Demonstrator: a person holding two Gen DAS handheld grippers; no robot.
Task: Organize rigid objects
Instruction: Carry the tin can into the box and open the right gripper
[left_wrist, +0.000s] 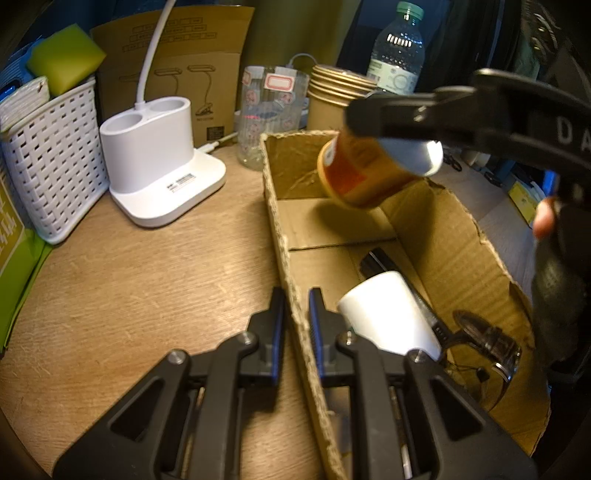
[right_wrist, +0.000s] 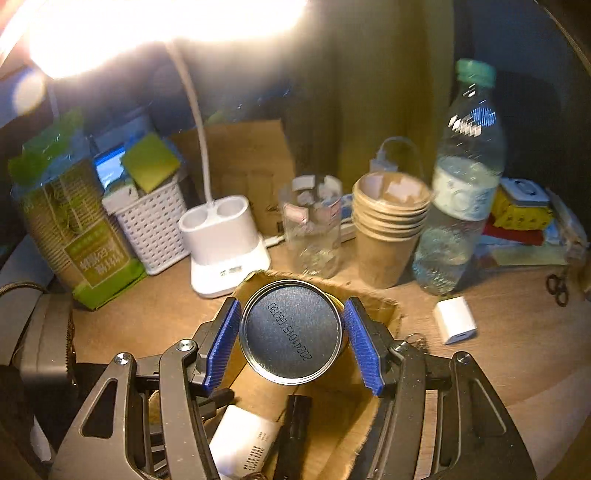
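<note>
- The right gripper (right_wrist: 291, 341) holds a can (right_wrist: 290, 333) between its blue pads (right_wrist: 224, 341), one pad against each side of the round body; the jaws stand partly apart, closed on the can.
- In the right wrist view the can's dark metal end faces the camera, with a printed date code across it.
- From the left wrist view the same can (left_wrist: 364, 171) hangs tilted in the air above the far end of the cardboard box (left_wrist: 461, 236), its orange label showing and its silver end up under the right gripper (left_wrist: 388, 125).
- The left gripper (left_wrist: 296, 332) is shut on the box's near-left wall, one finger outside it and one inside.
- Inside the box lie a white cup-shaped thing (left_wrist: 384, 314) on its side, a black pen-like stick (left_wrist: 380, 260) and a dark, clear-edged object (left_wrist: 487, 338) I cannot identify.
- The box sits on a wooden table (left_wrist: 147, 280).
- Beyond the box stand a white lamp base (left_wrist: 159, 162), a white basket (left_wrist: 51, 162), a glass jar (left_wrist: 269, 114), stacked paper cups (left_wrist: 334, 96) and a water bottle (left_wrist: 399, 55).
</note>
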